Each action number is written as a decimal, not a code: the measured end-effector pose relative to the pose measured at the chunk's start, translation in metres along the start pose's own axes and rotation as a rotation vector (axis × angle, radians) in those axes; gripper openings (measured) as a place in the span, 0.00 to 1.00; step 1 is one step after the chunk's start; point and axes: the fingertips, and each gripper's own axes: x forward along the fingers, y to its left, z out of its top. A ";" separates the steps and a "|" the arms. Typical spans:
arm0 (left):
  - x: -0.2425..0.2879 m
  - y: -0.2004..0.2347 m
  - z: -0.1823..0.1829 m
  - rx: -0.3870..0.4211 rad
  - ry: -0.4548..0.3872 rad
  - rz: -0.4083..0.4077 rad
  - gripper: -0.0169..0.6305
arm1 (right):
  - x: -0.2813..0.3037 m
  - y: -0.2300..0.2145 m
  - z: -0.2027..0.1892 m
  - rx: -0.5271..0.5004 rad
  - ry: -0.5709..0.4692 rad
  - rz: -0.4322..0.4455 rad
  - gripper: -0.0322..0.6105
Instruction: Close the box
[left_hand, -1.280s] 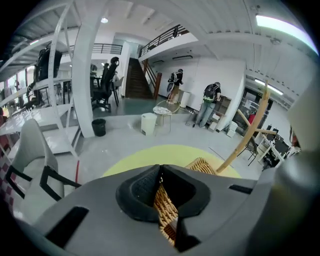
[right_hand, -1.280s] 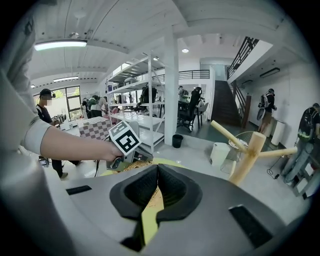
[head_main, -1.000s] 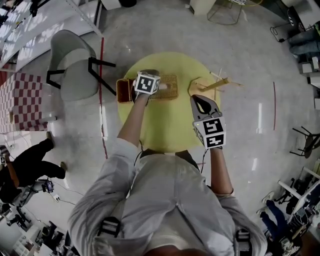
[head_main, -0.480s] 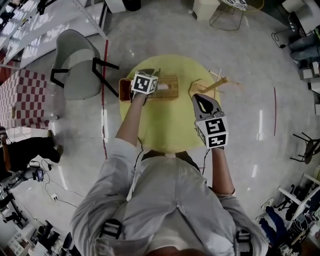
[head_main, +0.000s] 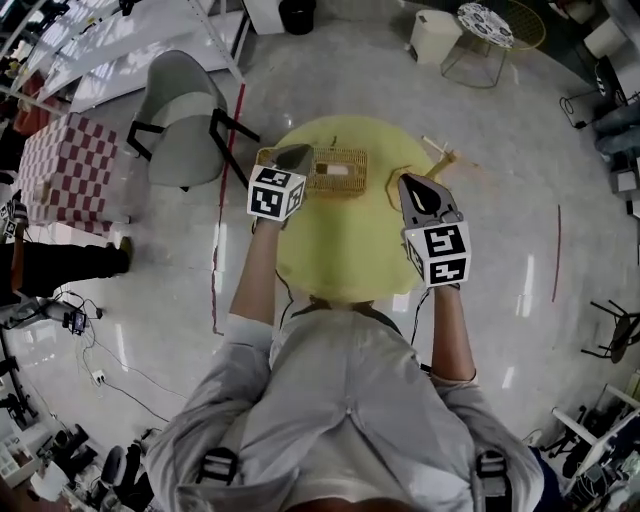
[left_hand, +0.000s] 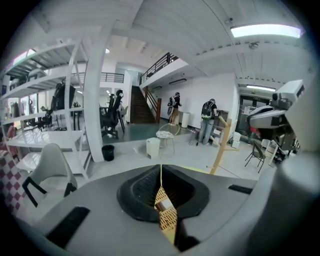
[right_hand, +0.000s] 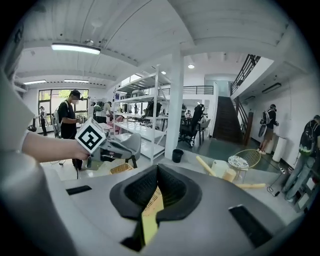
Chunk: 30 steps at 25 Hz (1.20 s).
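A woven wicker box (head_main: 337, 171) lies on the far part of the round yellow table (head_main: 340, 250), with a small pale patch on its top. Its left end is hidden behind my left gripper (head_main: 292, 155), so I cannot tell how the lid stands there. That gripper is shut and holds nothing. In the left gripper view, the left gripper (left_hand: 161, 172) shows the wicker (left_hand: 167, 215) only through the slit below its jaws. My right gripper (head_main: 425, 196) hovers over the table's right side, apart from the box, shut and empty. In the right gripper view, the right gripper (right_hand: 157, 174) faces the box (right_hand: 121, 168).
A grey chair (head_main: 185, 115) stands left of the table. A wooden stick frame (head_main: 445, 155) leans at the table's far right edge. A white bin (head_main: 432, 35) and a wire stool (head_main: 495, 25) stand beyond. A checked table (head_main: 70, 165) is at far left.
My left gripper has drawn back from above the box's middle to its left end, nearer to me. The right gripper has kept its place over the table.
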 end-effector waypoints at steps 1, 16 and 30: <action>-0.013 0.000 0.006 0.001 -0.028 0.020 0.08 | -0.003 0.001 0.005 -0.011 -0.011 0.001 0.09; -0.141 -0.045 0.098 0.157 -0.286 0.124 0.08 | -0.050 -0.002 0.069 -0.122 -0.131 -0.021 0.08; -0.178 -0.072 0.108 0.222 -0.340 0.111 0.08 | -0.065 0.021 0.094 -0.184 -0.161 -0.010 0.08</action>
